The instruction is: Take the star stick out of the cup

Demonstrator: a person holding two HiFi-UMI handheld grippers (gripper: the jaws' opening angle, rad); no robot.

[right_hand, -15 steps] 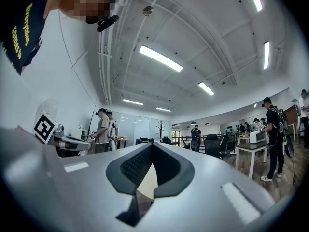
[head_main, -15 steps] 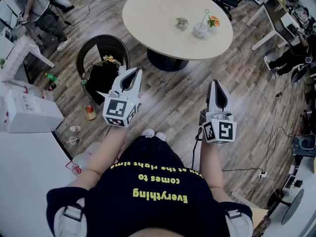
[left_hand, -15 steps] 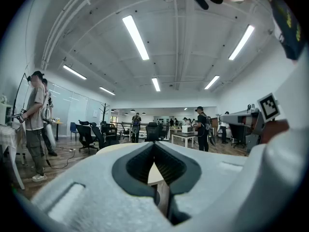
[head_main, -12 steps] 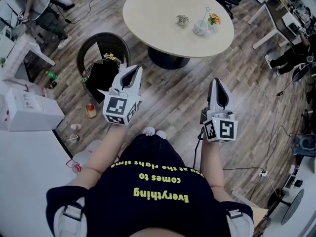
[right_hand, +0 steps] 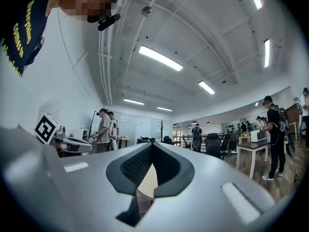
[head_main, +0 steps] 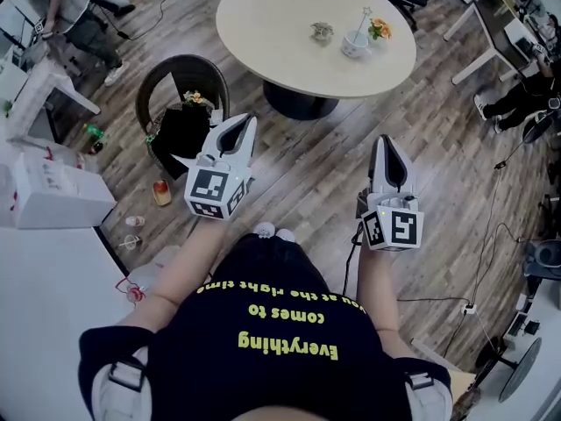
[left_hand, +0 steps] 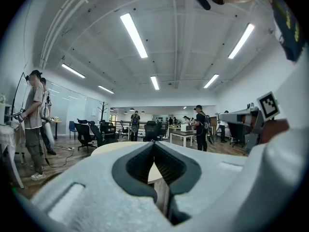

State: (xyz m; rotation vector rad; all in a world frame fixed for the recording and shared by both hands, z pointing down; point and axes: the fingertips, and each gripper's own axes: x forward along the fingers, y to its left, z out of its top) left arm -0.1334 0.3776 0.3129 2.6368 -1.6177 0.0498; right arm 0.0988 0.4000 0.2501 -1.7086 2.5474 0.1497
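Standing well back from the table [head_main: 280, 33], the person has open floor [head_main: 316, 174] between them and it. Task not begun, by my reading: nothing on the tabletop is within reach from there.

Table: round, pale, on one dark central foot. Mostly bare. The small things are bunched toward its far right side, so the approach likely goes round to the right.

Chair [head_main: 166, 82]: dark, by the table's near left edge, with something black and a sprig of flowers on it. It sits on the left gripper's side, off the straight line to the cup.

Left gripper [head_main: 246, 123] and right gripper [head_main: 384, 142]: held out in front of the body, roughly level, noses toward the table. A carrying pose for walking up, I judge. Both are clenched on nothing. In each gripper view the dark pads meet at the tip, and only room and a slice of tabletop show through the slot behind them.

Cup [head_main: 354, 49]: small, white, upright on the table's far right part. A little plant [head_main: 322, 32] sits apart to its left, and an orange flower [head_main: 379, 32] is just beside it on the right. With a close neighbour on that side, a pull along the stick's own line looks safest.

Stick [head_main: 360, 30]: thin, pale, standing in the cup and leaning a little toward the flower side, with a small star outline at the top. Its upper length stands free above the rim, the obvious place to pinch. Too small from here to tell the material.
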